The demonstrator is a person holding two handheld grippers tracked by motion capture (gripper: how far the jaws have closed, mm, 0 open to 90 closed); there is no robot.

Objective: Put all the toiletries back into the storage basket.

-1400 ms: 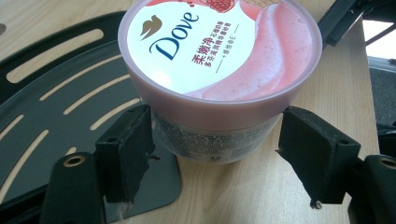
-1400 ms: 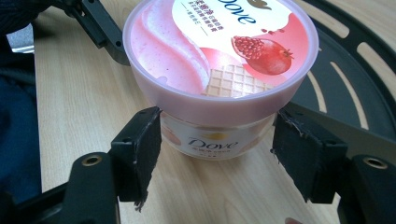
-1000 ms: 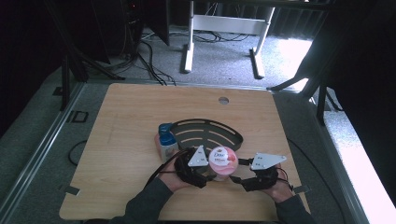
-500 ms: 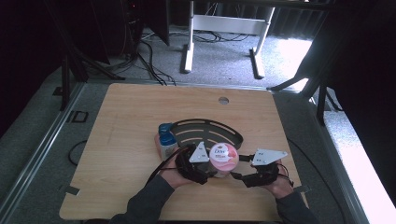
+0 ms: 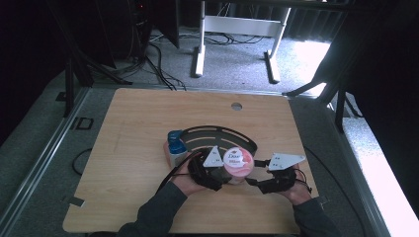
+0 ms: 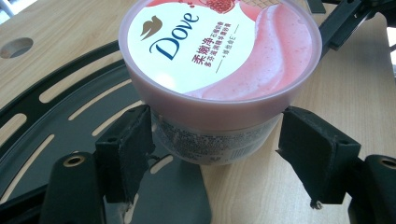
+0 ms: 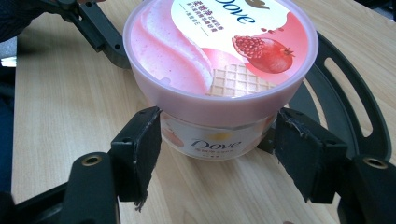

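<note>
— Near the front edge of the worktop (image 5: 148,123), both claws sit on either side of that pink jar (image 5: 238,164). Are they gripping it?

— The left claw (image 6: 215,154) straddles the jar's body below the lid; its left pad looks to be touching the wall, while the other pad stands just off it. I can't tell for sure that it's clamped. The right claw (image 7: 217,154) is spread wide, with a sliver of gap on both sides.

— So which step is this?

— I'd say it's lining up a two-sided grasp. The jar rests half on the wood, half on the black slotted plate (image 5: 217,136). Next, the jaws need to close evenly on the body, under the lid's lip, so it doesn't tip.

— Anything else around?

— From above there's a blue-capped bottle (image 5: 175,148) just beside the plate, left of the jar. The right gripper view shows a pomegranate and waffle on the lid; the left gripper view gives the lettering and a hole in the wood (image 6: 16,46).
</note>
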